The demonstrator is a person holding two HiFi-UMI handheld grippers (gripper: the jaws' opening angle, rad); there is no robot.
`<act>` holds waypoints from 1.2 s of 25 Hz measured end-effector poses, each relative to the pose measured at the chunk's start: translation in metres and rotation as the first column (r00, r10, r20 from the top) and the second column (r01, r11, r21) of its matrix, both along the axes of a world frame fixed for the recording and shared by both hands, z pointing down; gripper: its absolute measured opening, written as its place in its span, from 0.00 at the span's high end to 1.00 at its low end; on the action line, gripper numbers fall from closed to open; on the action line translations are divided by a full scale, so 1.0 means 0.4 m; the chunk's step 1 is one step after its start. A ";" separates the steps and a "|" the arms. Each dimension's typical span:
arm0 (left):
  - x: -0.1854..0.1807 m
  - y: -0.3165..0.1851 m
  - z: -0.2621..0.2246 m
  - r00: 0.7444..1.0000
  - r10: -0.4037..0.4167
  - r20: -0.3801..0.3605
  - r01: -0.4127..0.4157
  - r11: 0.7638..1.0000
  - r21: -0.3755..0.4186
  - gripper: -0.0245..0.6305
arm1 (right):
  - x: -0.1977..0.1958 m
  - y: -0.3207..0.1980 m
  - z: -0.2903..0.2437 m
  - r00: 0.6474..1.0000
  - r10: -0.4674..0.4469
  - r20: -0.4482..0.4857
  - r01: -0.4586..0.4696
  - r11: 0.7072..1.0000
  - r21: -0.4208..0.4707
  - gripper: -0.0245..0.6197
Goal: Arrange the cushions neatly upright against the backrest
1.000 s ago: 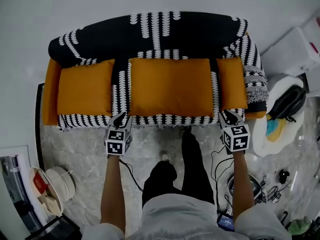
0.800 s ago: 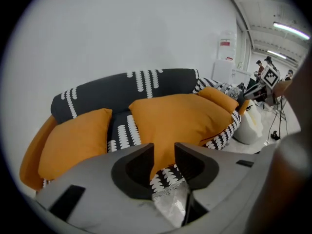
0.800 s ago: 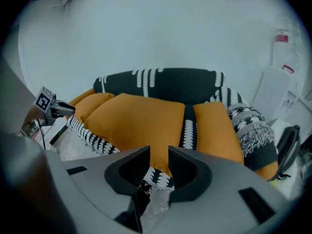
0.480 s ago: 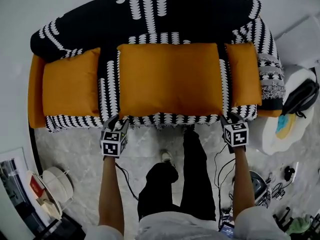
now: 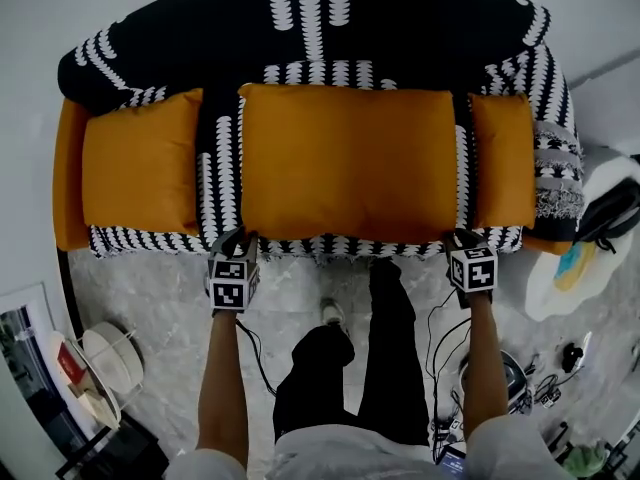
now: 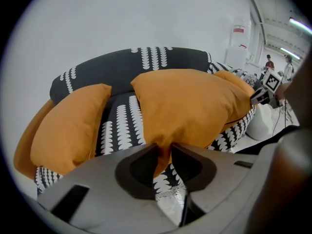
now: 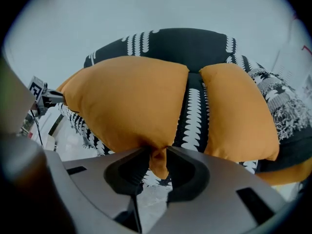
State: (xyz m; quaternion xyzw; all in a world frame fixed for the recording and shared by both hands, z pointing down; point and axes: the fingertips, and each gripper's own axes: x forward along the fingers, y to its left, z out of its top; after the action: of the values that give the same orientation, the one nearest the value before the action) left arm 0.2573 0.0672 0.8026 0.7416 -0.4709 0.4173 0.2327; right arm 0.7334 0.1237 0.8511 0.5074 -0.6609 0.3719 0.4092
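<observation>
A large orange cushion (image 5: 345,163) lies flat on the middle of the black-and-white patterned sofa (image 5: 300,18). My left gripper (image 5: 232,236) is at its front left corner. Its jaws have just been closing, and the corner (image 6: 165,147) is pinched between them. My right gripper (image 5: 460,236) has the front right corner (image 7: 157,152) pinched after its jaws widened a moment ago. A smaller orange cushion (image 5: 140,163) lies at the left end of the seat. Another small cushion (image 5: 502,163) lies at the right end.
A white round side table (image 5: 590,258) with a dark bag stands right of the sofa. Round baskets (image 5: 105,353) sit on the marble floor at the lower left. The person's legs (image 5: 360,368) and loose cables (image 5: 440,328) are between my arms.
The view has closed in on the sofa and both grippers have sunk. They now grip the middle cushion's front corners, and its front edge sits at the seat's front.
</observation>
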 end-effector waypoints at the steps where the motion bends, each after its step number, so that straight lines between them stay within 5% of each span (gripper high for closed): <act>1: 0.000 -0.003 -0.001 1.000 0.002 0.005 -0.002 1.000 -0.013 0.79 | -0.003 -0.002 -0.002 1.000 -0.006 -0.004 0.005 1.000 -0.010 0.80; 6: 0.018 -0.011 -0.021 1.000 0.019 0.013 -0.018 0.997 -0.071 0.89 | -0.010 -0.010 -0.031 1.000 -0.002 -0.023 0.001 0.999 -0.053 0.91; 14: 0.019 -0.074 -0.111 0.995 -0.100 0.008 0.100 0.988 -0.117 0.92 | -0.012 -0.067 -0.157 0.998 0.057 0.020 -0.055 0.993 -0.107 0.93; 21: 0.022 -0.253 -0.276 0.989 -0.144 0.031 0.145 0.989 -0.027 0.92 | -0.014 -0.239 -0.350 0.997 0.067 0.049 -0.064 0.996 -0.069 0.93; 30: 0.044 -0.574 -0.436 0.975 -0.223 0.004 0.221 0.970 0.104 0.92 | 0.011 -0.600 -0.548 0.997 0.001 0.074 -0.008 0.995 0.098 0.93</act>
State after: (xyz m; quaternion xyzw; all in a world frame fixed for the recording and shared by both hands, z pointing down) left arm 0.2750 -0.1624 0.6281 0.6918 -0.5736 0.3699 0.2358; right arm 0.7379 -0.1162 0.6319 0.5143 -0.6917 0.3585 0.3584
